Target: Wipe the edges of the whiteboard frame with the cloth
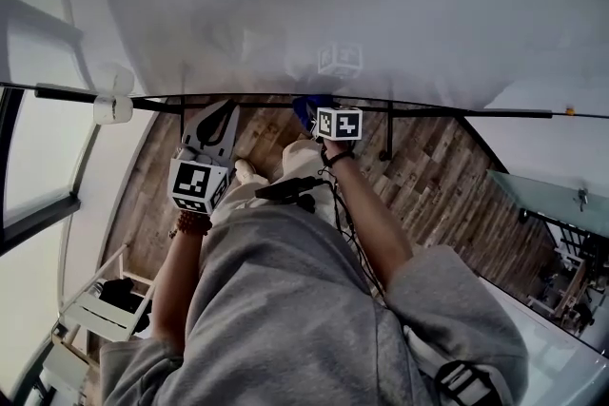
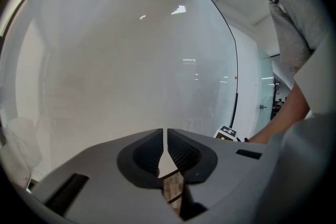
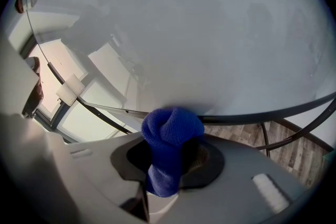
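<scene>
Cloth in right tool at whiteboard frame

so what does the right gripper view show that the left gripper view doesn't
Only the right gripper view: the bunched blue knitted cloth clamped in the right gripper, right at the whiteboard's dark frame edge, with wood-plank floor below.

Only the left gripper view: the left gripper, jaws practically together with nothing between them, plus the person's bare forearm and the other gripper's marker cube at the right.

Both: the glossy white whiteboard surface fills most of each picture.
</scene>
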### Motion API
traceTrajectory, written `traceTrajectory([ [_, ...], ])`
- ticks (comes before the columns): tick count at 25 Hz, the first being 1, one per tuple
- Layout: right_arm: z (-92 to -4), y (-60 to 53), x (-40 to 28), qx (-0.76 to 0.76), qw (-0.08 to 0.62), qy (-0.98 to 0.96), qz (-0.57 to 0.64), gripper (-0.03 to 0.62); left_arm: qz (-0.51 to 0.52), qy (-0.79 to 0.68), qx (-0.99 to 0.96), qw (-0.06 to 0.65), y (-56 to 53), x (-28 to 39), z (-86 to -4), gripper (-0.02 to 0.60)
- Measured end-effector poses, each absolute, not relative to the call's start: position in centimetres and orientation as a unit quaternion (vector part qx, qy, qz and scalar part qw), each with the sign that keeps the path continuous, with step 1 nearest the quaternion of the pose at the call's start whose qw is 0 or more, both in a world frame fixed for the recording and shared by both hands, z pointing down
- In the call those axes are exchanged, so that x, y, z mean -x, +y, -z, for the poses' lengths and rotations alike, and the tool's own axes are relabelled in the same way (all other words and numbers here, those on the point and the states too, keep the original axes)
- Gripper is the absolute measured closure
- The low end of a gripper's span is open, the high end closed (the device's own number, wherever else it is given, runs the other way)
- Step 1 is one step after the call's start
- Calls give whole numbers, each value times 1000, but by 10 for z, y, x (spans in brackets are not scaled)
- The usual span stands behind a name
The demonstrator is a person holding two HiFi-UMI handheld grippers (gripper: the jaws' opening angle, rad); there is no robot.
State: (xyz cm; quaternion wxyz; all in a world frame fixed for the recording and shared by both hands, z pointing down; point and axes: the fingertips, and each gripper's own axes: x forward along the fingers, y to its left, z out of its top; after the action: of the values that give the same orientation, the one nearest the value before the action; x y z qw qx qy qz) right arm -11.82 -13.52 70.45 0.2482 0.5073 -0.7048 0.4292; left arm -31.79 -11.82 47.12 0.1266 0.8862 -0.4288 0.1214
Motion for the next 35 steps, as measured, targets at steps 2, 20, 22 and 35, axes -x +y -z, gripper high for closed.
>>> traceTrajectory([
  [2,-703,-134,121,-507,246,-705,-430,477,-124,-429,-885,131,-118,321,-473,549],
  [20,-704,-139,174,-502,237,-708,-435,479,-99,-456,-877,117,-111,371,-470,552],
  [22,-704,-140,180,-499,239,-711,-435,479,-91,-463,-874,119,-110,375,-466,552],
  [35,-704,-146,202,-509,212,-705,-445,479,-99,-481,-862,121,-100,409,-474,552],
])
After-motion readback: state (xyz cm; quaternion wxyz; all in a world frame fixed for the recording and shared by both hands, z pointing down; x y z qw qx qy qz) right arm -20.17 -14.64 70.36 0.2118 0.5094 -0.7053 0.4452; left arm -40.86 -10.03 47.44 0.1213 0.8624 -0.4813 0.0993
